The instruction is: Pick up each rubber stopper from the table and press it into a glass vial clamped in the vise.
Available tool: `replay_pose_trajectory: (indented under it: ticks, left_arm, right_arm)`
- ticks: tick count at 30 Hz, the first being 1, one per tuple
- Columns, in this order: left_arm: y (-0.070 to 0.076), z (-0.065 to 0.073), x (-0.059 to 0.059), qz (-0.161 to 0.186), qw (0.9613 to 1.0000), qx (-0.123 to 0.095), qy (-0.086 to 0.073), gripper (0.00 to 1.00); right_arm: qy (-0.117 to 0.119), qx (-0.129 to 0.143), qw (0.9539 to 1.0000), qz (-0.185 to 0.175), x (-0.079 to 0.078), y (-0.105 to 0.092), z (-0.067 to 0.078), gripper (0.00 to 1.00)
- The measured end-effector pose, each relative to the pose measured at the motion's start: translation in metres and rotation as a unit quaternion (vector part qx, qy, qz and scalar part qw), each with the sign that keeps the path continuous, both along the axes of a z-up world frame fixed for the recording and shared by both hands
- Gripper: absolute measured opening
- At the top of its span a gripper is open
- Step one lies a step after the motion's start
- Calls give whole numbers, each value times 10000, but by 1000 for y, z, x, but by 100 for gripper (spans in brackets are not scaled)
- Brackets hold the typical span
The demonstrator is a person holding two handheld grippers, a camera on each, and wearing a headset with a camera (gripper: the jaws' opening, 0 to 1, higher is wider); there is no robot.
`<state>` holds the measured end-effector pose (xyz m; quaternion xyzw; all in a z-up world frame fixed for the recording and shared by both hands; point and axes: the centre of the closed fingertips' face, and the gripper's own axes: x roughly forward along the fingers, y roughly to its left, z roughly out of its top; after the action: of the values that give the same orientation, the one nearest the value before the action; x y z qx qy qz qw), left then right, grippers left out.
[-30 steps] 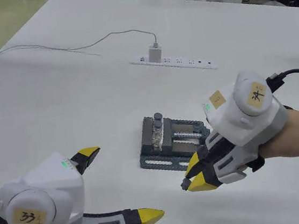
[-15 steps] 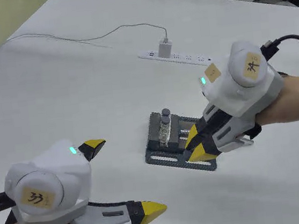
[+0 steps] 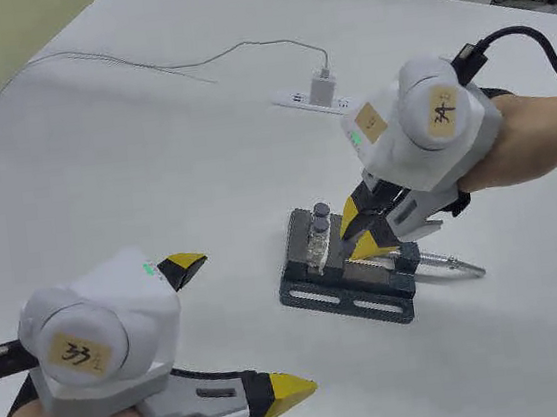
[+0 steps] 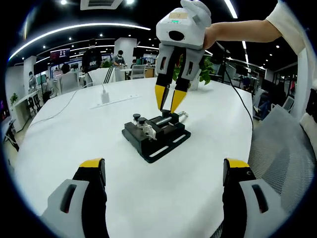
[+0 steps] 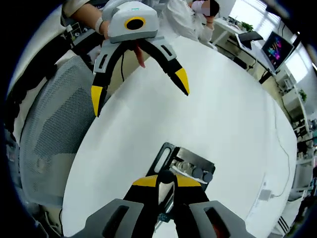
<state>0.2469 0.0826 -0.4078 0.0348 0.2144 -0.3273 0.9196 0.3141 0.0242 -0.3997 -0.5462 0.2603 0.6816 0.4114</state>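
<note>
the right gripper [image 3: 359, 232] hangs over the vise [image 3: 348, 291], its jaws drawn nearly together just beside the vial [image 3: 318, 246], on the screw side. in the right gripper view a dark shape sits between the tips, but i cannot tell if that is a stopper pinched there or part of the vise below. the vial stands upright in the clamp with a dark stopper [image 3: 320, 211] on top (the left gripper view suggests two capped tops side by side). the left gripper [image 3: 240, 329] is spread wide and well apart from the vise, low over the table [image 3: 153, 162].

the main risks, as i judge them:
- a push that lands off centre could tip the stopper or crack the glass.
- nothing steadies the vise, so a sideways push may slide it.
- the tips, being this close, could knock the seated stopper loose.
</note>
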Motion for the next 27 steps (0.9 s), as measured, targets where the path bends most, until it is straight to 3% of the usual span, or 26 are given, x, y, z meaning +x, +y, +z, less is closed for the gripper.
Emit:
replay_pose_trajectory:
  ticks: [11, 14, 27]
  left_arm:
    - [2, -4, 2, -3, 10000, 62, 41, 99]
    - [2, -8, 1, -13, 9999, 105, 82, 99]
    - [1, -12, -2, -7, 9998, 58, 180, 99]
  right_arm:
    - [-197, -121, 9996, -179, 24, 16, -16, 6]
    - [-80, -221, 9988, -430, 26, 17, -20, 6]
    - [-119, -236, 9981, -556, 31, 19, -28, 6]
